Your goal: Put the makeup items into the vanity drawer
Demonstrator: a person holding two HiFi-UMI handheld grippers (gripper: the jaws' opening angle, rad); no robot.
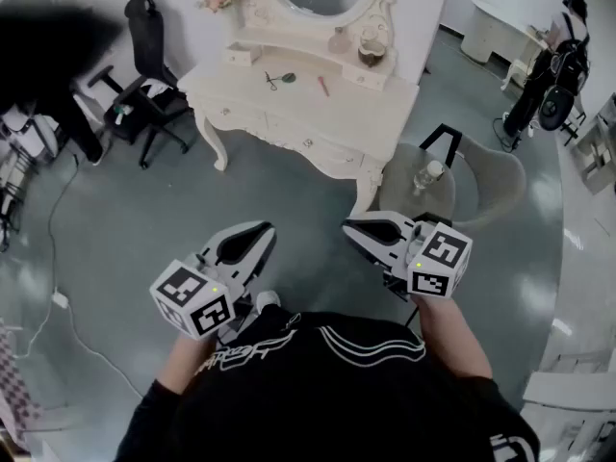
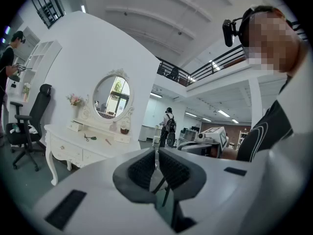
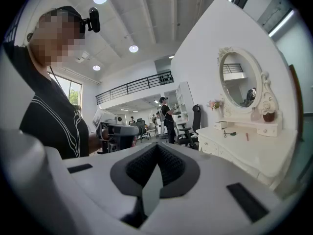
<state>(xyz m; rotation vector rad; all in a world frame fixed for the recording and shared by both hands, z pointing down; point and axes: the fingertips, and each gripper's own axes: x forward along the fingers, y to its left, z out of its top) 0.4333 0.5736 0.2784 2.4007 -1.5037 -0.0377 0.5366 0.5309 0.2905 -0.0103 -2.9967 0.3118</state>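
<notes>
Head view: the vanity (image 1: 385, 123) stands well ahead of both tools. On its top, in front of the mirror, lie a dark scissor-like item (image 1: 279, 80) and, just right of it, a red stick (image 1: 323, 87) with its long axis running roughly front to back. The left gripper (image 1: 253, 232) and right gripper (image 1: 352, 227) both point toward the vanity, held far short of it (neither is clearly nearer).

Left gripper view: its jaws are pressed together on nothing (image 2: 156, 161), and the vanity (image 2: 63, 146) lies ahead to the left.

Right gripper view: its jaws are closed and empty (image 3: 156, 153), and the vanity (image 3: 254, 155) lies ahead to the right, so the walk forward comes first
</notes>
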